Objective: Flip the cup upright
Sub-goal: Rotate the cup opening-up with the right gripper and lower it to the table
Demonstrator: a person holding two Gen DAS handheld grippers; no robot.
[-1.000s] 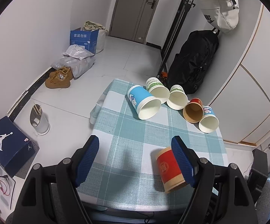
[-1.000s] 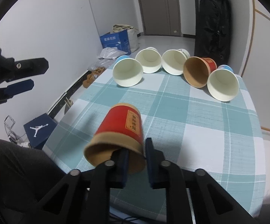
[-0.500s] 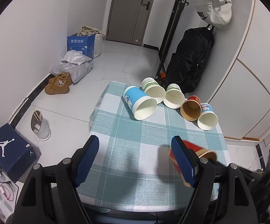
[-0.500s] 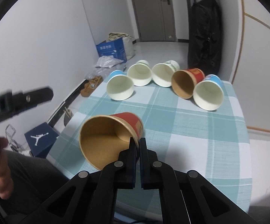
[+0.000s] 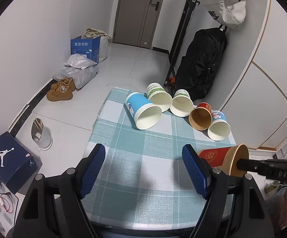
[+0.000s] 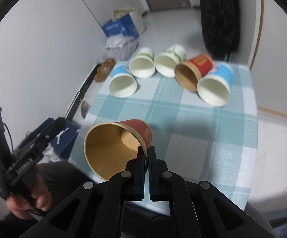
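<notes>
While lying tilted above the checked tablecloth (image 6: 193,123), red cup (image 6: 115,144) being pinched at its rim by right gripper (image 6: 146,152), left gripper (image 5: 143,164) hanging wide, holding nothing.

Matt paper cup (image 6: 121,144), woven tablecloth (image 6: 203,130)

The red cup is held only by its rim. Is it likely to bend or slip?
The red cup looks like thin paper, so the rim probably flexes where the right gripper pinches it. It appears empty, hence light, so slipping seems unlikely.
</notes>
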